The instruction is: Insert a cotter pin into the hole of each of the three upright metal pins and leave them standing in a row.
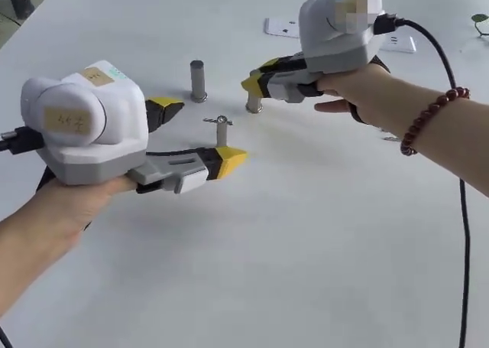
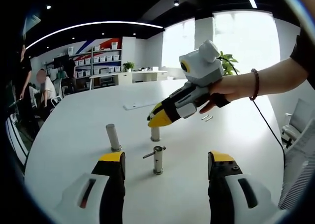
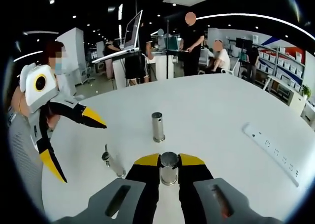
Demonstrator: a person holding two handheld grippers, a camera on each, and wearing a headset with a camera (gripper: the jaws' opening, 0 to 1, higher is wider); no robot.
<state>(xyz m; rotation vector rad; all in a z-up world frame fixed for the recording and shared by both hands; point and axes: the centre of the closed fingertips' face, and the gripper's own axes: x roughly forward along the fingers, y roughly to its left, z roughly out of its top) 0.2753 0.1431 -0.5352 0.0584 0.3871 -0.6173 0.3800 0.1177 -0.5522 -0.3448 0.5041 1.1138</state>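
Carrying three upright metal pins, the white desk (image 1: 306, 248) lies beneath both claws. The left claw (image 1: 210, 132) is spread, flanking the middle pin (image 1: 221, 134) without touching it. The right claw (image 3: 169, 160) pinches the top of a second pin (image 3: 169, 171). A third pin (image 1: 198, 80) stands free. A cotter pin (image 1: 217, 120) crosses the middle pin's hole.

A smooth white bench (image 1: 306, 233) with a faint sheen carries three satin-finished, steel-grey metal pins. The middle pin (image 1: 221, 134) is crossed by a thin, bright wire cotter pin (image 1: 217, 120). The bare pin (image 1: 198, 80) stands behind it to the left. The clamped pin (image 1: 254, 105), to its right, sits between the matt yellow tips of the right hand-held gripper (image 1: 254, 79). That tool and the left hand-held gripper (image 1: 205, 132) have matt pale-grey plastic shells. Further right of the middle pin are a bracelet (image 1: 432, 115) of glossy red-brown beads and a black rubbery cable (image 1: 461, 233).
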